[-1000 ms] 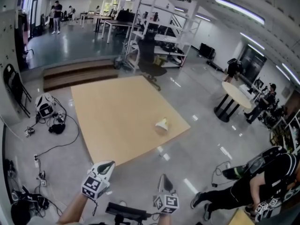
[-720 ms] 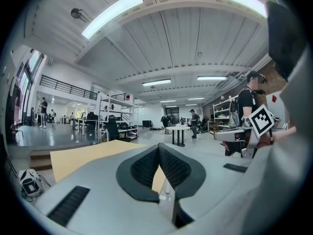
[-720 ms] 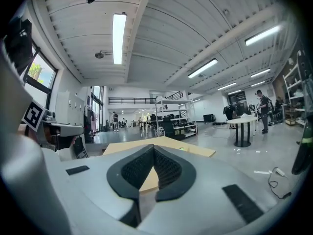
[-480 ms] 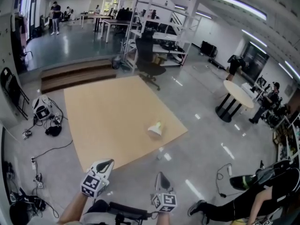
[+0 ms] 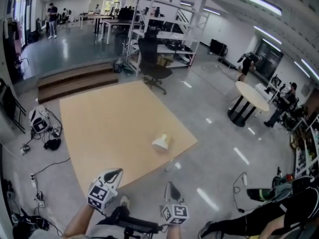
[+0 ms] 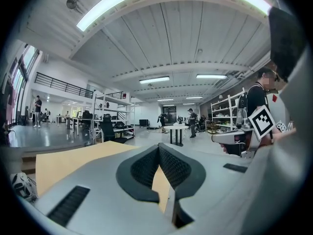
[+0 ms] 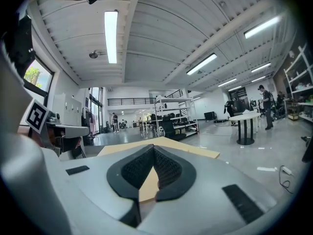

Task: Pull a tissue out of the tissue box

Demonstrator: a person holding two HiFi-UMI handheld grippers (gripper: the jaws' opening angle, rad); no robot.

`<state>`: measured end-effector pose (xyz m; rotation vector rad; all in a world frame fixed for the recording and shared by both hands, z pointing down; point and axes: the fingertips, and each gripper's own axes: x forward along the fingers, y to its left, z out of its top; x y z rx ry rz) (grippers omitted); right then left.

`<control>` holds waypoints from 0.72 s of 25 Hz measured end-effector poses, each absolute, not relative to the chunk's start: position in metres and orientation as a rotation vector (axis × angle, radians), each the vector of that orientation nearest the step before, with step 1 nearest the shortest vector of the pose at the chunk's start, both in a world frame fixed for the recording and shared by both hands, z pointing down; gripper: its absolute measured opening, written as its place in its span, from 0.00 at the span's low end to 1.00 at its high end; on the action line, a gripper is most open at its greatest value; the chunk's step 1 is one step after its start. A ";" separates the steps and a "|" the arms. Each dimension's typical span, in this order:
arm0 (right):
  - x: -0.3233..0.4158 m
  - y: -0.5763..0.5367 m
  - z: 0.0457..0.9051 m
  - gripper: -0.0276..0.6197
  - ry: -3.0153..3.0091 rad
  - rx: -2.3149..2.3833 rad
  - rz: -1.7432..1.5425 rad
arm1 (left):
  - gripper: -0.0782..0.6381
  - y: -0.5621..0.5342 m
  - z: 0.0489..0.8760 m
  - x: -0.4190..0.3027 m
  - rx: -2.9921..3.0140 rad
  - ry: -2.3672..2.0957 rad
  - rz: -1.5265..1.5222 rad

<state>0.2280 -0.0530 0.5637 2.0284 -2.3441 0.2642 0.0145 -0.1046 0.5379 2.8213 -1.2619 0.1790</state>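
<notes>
The tissue box (image 5: pixel 160 143) sits a little right of the middle of the head view. It is small and pale with a white tuft standing up from it, too small here to make out more. I judge the tissue to be feather-light, soft and easy to tear, so I'd pinch the raised tuft low down, near the slot, and draw it straight up. The box looks light enough to lift along with it, so one gripper may have to hold it down.

It rests on a big tan board (image 5: pixel 107 126) laid flat on the glossy grey floor (image 5: pixel 214 148), near the board's lower right edge.

My left gripper (image 5: pixel 113 174) and right gripper (image 5: pixel 172 187) are at the bottom of the frame, well apart from the box. Both have their jaws pressed together on nothing.

Beyond are wooden steps (image 5: pixel 75 78) at upper left, an office chair (image 5: pixel 150 59) and shelving (image 5: pixel 167 31) at the top, and a round table (image 5: pixel 251 96) at right.
</notes>
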 end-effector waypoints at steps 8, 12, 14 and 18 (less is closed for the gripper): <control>0.244 -0.112 0.565 0.05 -2.313 2.061 0.269 | 0.12 -0.169 0.540 0.037 2.836 -1.205 0.178; 0.247 -0.138 0.566 0.05 -2.301 2.047 0.290 | 0.12 -0.197 0.538 0.044 2.836 -1.188 0.181; 0.247 -0.152 0.567 0.05 -2.314 2.029 0.320 | 0.12 -0.211 0.539 0.046 2.834 -1.178 0.189; 0.250 -0.182 0.571 0.05 -2.319 2.012 0.328 | 0.12 -0.239 0.546 0.049 2.816 -1.176 0.210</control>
